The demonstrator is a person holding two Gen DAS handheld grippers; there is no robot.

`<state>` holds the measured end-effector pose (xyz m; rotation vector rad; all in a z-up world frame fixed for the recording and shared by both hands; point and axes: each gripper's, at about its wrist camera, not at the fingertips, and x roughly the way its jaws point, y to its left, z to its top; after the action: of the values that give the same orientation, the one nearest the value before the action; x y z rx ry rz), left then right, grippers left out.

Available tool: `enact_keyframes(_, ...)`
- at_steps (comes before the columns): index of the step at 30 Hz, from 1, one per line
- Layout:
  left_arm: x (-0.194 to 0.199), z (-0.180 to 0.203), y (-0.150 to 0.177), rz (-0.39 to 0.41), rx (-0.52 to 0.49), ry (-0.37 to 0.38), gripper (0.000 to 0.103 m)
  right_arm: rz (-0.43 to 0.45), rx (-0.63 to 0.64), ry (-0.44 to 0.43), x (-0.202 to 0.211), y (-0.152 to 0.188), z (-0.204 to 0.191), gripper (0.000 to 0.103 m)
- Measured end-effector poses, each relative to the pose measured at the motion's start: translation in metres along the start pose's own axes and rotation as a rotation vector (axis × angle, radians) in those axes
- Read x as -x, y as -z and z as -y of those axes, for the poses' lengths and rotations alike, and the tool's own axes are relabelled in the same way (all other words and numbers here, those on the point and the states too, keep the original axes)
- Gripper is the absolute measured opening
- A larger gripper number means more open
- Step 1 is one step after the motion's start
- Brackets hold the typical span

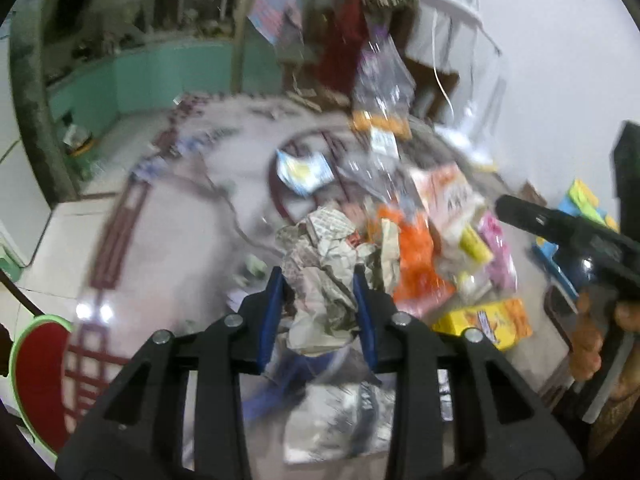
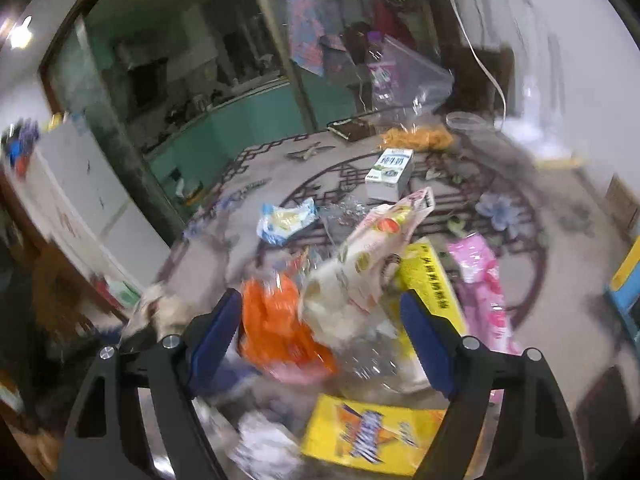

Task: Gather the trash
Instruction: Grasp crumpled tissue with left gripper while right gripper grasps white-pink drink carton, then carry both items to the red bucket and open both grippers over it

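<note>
Crumpled newsprint, a grey-and-cream paper wad [image 1: 320,276], is the item in hand. It lies at the near edge of a litter heap on a patterned tablecloth covering the counter [image 1: 168,216]. The left tool [image 1: 318,280] has its two blue fingers [image 1: 272,312] on either side of the wad, narrowed to roughly a third of their span. The pads appear to touch the paper's flanks, though motion blur prevents confirming a firm pinch.

Procedure for this step:
- Close until the paper compresses; a loose wad yields and can slip from a light grip.
- Seat the wad deep between the pads, not at the tips.
- Lift straight up, so the orange wrapper [image 1: 416,260] touching the wad's right side is not dragged along.

The right tool [image 2: 320,320] stands wide open over the middle of the heap and holds nothing. Between its fingers lie an orange wrapper [image 2: 276,320] and a cream printed packet [image 2: 360,272]; a yellow box [image 2: 432,280] lies against the right finger. Select one item only, preferably the packet, which stands proud of the rest.

Further out, a white milk carton [image 2: 390,174], a blue-and-yellow packet [image 2: 286,220], a pink wrapper [image 2: 480,280] and a yellow snack box [image 2: 368,436] remain to be collected. No bin is visible in either view.
</note>
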<state>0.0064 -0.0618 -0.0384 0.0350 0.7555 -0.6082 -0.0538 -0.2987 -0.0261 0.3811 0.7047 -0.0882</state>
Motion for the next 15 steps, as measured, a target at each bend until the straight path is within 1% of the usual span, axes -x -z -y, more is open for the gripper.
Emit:
enact_keyframes(1,0.003,-0.004,-0.001,0.01,0.01,-0.001,0.034,-0.008,-0.029,-0.003,-0.006,-0.006,0.002,0.078)
enact_keyframes(3,0.006,-0.012,-0.003,0.015,0.032,-0.008,0.034,-0.038,-0.067,0.03,-0.023,-0.018,0.009,0.078)
enact_keyframes(5,0.008,-0.021,-0.003,0.015,0.053,-0.02,0.034,-0.119,-0.134,0.066,-0.052,-0.029,0.021,0.078)
enact_keyframes(6,0.01,-0.024,-0.003,0.018,0.059,-0.025,0.034,-0.153,-0.178,0.069,-0.064,-0.031,0.028,0.078)
enact_keyframes(7,0.014,-0.03,-0.003,0.027,0.071,-0.038,0.035,-0.18,-0.219,0.061,-0.075,-0.032,0.034,0.075)
enact_keyframes(8,0.017,-0.036,-0.005,0.035,0.08,-0.047,0.035,-0.223,-0.282,0.048,-0.088,-0.031,0.044,0.06)
enact_keyframes(9,0.02,-0.041,-0.005,0.044,0.09,-0.055,0.035,-0.239,-0.303,0.04,-0.094,-0.031,0.048,0.053)
enact_keyframes(10,0.022,-0.047,-0.005,0.05,0.101,-0.061,0.035,-0.228,-0.319,0.022,-0.096,-0.03,0.051,0.046)
enact_keyframes(11,0.026,-0.055,-0.005,0.058,0.122,-0.066,0.035,-0.21,-0.311,0.025,-0.094,-0.031,0.051,0.041)
enact_keyframes(12,0.028,-0.063,-0.006,0.06,0.142,-0.067,0.035,-0.191,-0.295,0.034,-0.089,-0.034,0.048,0.033)
enact_keyframes(15,0.035,-0.084,-0.004,0.06,0.196,-0.072,0.035,-0.141,-0.261,0.033,-0.073,-0.043,0.039,0.03)
